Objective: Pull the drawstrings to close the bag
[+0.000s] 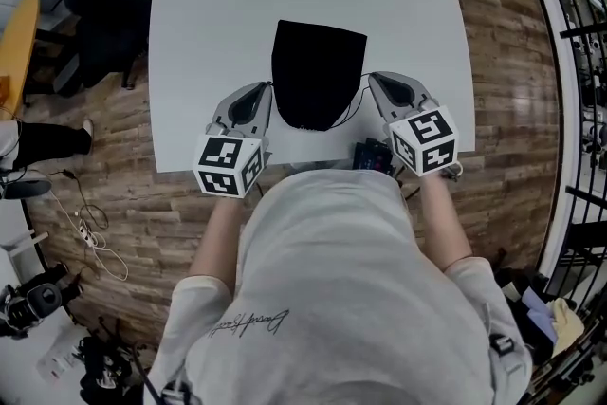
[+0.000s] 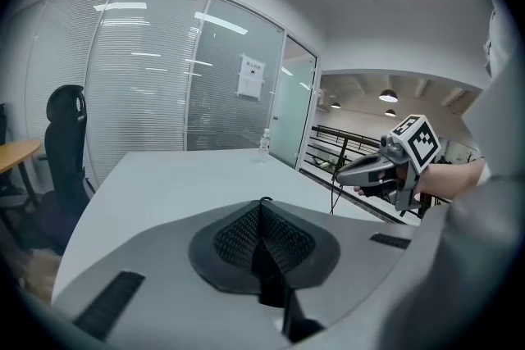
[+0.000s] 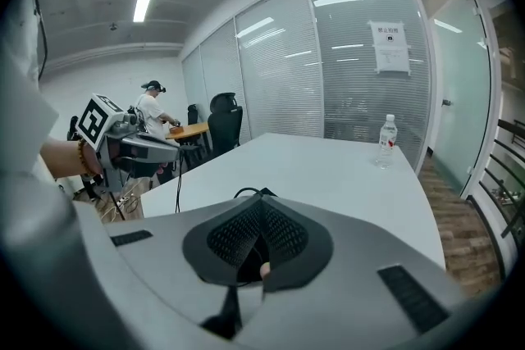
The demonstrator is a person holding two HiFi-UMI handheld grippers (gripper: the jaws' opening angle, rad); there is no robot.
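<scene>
Drawstrings pinched in left claw, right claw | bag black; shirt script unreadable

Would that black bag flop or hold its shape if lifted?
Probably floppy: the black bag lies flat with its near end puckered. Likely light: it looks empty, with only thin drawstrings. On the table it should slide, not roll.

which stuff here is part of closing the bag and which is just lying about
In the job: black fabric drawstring bag; its thin black drawstrings; left claw and right claw, each shut on a drawstring.
Lying about: clear plastic water bottle; small black device beside the right claw; black office chair.
</scene>
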